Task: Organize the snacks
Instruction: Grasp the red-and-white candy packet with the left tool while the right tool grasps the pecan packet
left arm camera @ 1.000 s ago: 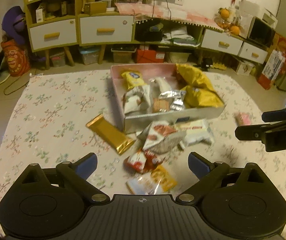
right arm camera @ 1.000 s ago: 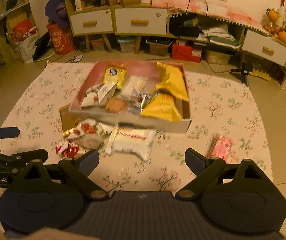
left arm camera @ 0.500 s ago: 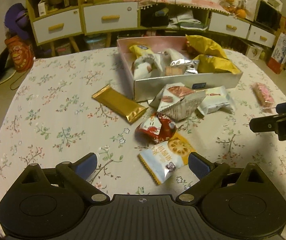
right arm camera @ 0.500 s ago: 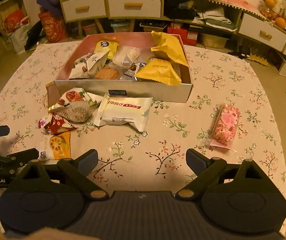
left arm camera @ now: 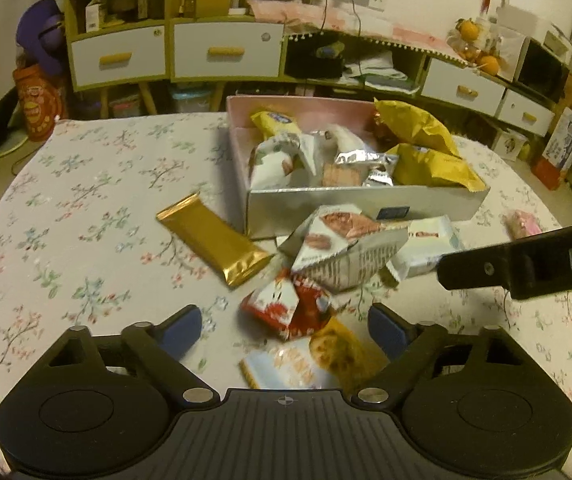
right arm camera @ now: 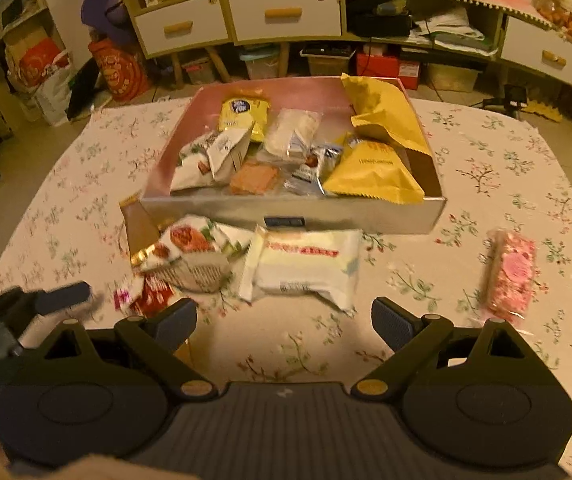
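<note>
A pink-lined box (left arm camera: 366, 208) (right arm camera: 350, 212) holds several snack packs, among them yellow bags (right arm camera: 382, 112). Loose snacks lie on the floral tablecloth in front of it: a gold bar (left arm camera: 212, 238), a white patterned pouch (left arm camera: 346, 252) (right arm camera: 194, 256), a white pack (right arm camera: 306, 266), a red pack (left arm camera: 286, 308), an orange cookie pack (left arm camera: 310, 360) and a pink pack (right arm camera: 512, 276). My left gripper (left arm camera: 284, 330) is open, low over the red and cookie packs. My right gripper (right arm camera: 284, 326) is open, just short of the white pack.
The table is round with a floral cloth (left arm camera: 86, 208); its edges curve away on all sides. Cabinets with white drawers (right arm camera: 286, 12) and floor clutter stand behind. The right gripper's arm (left arm camera: 526, 264) crosses the left wrist view at the right.
Both grippers have moved forward and down toward the loose snacks. The left one now has the red and cookie packs between its fingers. Both stay open.
</note>
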`<state>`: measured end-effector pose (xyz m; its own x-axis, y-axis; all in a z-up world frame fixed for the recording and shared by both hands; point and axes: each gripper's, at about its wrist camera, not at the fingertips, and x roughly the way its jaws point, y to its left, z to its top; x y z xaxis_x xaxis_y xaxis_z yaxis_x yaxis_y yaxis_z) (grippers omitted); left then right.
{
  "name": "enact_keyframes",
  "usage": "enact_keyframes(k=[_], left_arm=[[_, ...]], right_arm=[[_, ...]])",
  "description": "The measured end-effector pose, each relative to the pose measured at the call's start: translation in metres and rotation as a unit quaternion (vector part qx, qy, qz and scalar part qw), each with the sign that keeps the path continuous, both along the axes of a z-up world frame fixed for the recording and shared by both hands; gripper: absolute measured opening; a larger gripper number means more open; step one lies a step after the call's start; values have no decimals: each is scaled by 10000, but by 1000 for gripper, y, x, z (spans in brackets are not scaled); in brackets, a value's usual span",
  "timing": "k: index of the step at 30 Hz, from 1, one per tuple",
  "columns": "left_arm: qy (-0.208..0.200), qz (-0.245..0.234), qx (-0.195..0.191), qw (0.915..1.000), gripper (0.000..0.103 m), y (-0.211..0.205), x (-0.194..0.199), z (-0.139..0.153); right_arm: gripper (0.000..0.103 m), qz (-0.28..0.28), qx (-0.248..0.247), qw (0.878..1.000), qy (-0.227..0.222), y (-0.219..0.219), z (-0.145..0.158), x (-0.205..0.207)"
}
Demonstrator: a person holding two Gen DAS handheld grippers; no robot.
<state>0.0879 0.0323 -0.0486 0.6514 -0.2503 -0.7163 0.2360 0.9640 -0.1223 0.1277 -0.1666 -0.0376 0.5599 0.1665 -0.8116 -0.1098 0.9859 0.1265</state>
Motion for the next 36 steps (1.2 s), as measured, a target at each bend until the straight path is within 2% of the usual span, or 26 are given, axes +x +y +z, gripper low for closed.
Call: enact_keyframes(k=[4, 5, 7, 8, 10, 13, 20, 25, 31, 36], left_arm=[[22, 36, -172, 9998, 74, 4, 9, -4], [34, 19, -217, 9998, 74, 4, 11, -6], [36, -59, -282, 9996, 61, 5, 13, -8], [40, -97, -283, 9995, 60, 5, 13, -8], [-53, -145, -211, 9997, 50, 4, 13, -8], [-36, -146, -236, 9996, 42, 6, 13, -5], [87, -51, -249, 9996, 37, 20, 13, 0], [133, -67, -111, 9998, 37, 27, 9, 2], [202, -9, -118, 9997, 37, 35, 7, 2], [217, 5, -92, 9997, 37, 36, 7, 3]], right_arm=[[93, -149, 427, 9989, 102, -1, -1, 9], [93, -182, 521, 9984, 139, 0, -2, 11], [93, -246, 629, 9975, 192, 3, -4, 15], [92, -264, 654, 9973, 215, 5, -5, 17], [90, -288, 675, 9970, 251, 10, -7, 19], [83, -295, 780, 9960, 323, 17, -9, 24], [77, -383, 1177, 9916, 378, 30, -12, 32], [69, -358, 1109, 9921, 458, 43, -19, 39], [64, -417, 998, 9925, 572, 50, -31, 45], [59, -464, 991, 9929, 456, 45, -32, 43]])
